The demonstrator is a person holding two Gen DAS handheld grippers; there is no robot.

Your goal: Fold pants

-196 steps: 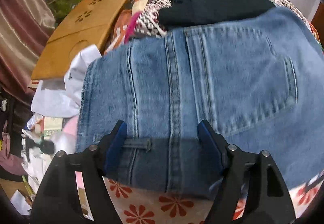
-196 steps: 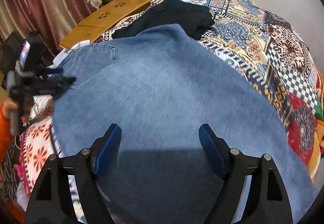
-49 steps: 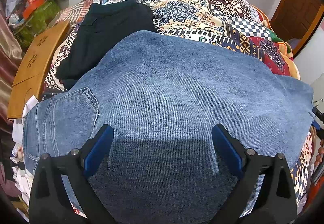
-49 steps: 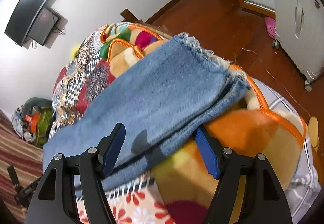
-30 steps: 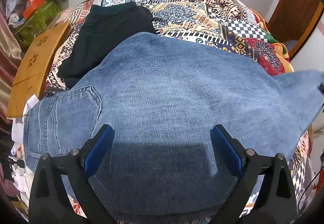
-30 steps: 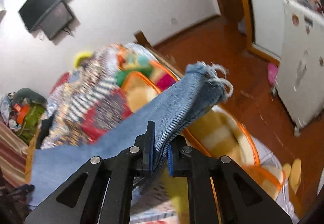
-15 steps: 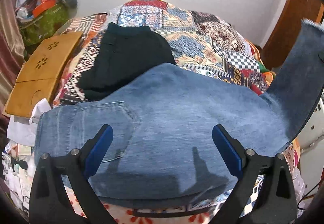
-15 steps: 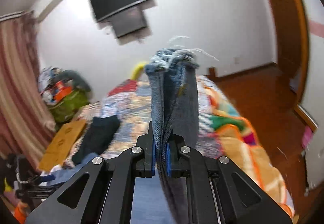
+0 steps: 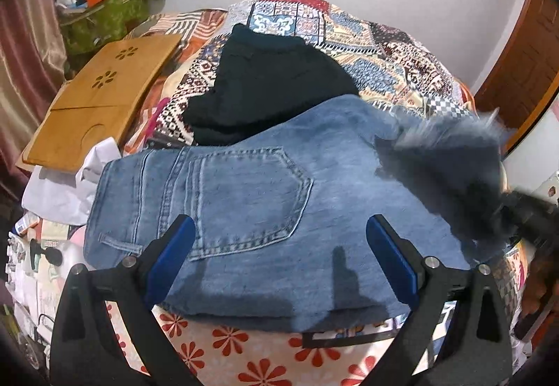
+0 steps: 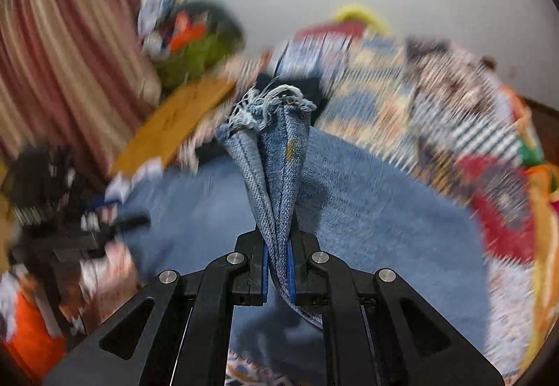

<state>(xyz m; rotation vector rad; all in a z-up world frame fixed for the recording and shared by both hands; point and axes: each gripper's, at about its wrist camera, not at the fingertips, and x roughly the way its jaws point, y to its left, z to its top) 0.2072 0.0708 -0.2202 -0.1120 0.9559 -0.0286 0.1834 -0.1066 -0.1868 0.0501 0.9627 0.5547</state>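
My right gripper (image 10: 278, 276), clamped on the jeans (image 9: 244, 211)' frayed hem (image 10: 272, 106), had swung it over toward the waistband below my wide-open, empty left gripper (image 9: 279, 260) — fold underway.

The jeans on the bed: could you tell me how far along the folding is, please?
Done: the jeans lie flat on the bed, back pocket up. In hand: the right gripper is clamped on the frayed hem, carried above the seat. Left: laying it down; the left gripper hovers open.
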